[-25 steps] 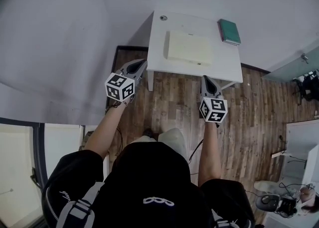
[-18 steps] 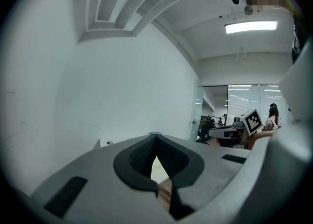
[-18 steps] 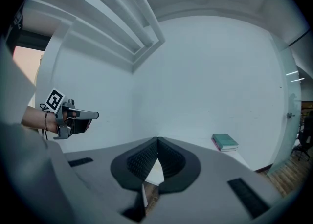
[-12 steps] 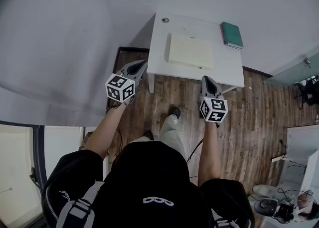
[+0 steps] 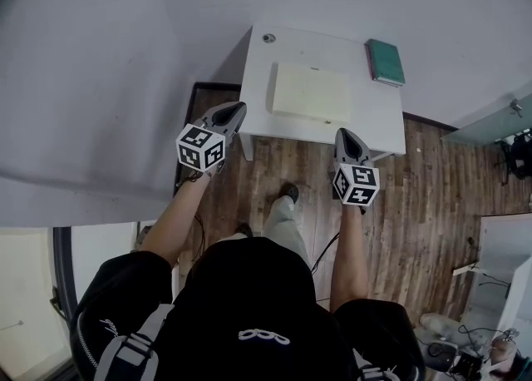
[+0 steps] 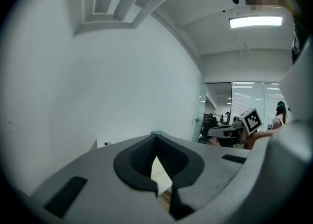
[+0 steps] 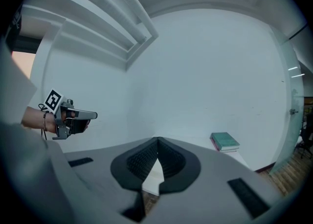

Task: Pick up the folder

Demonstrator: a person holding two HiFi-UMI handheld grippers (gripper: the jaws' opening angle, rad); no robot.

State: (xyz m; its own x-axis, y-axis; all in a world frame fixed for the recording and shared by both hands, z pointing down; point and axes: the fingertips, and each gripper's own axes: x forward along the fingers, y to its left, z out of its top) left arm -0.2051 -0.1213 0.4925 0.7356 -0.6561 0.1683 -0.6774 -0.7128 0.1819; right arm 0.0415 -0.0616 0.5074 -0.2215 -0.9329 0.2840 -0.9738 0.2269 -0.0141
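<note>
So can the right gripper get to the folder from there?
Probably yes: nothing sits between the right gripper and the folder. It's short of the table, shut, so it must move closer and open.

A leg (image 5: pixel 283 225) and shoe (image 5: pixel 288 192) now stepped out in front, bench (image 5: pixel 259 71) nearer and larger in the head view, left claw (image 5: pixel 238 107) now beside its near left corner, right claw (image 5: pixel 344 131) now at its near edge

A white table (image 5: pixel 378 117) stands against plain white walls (image 5: pixel 116 55) on a dark plank floor (image 5: pixel 416 196). A strip light (image 6: pixel 255 21) glows overhead, near a glass partition (image 6: pixel 218 101).
</note>
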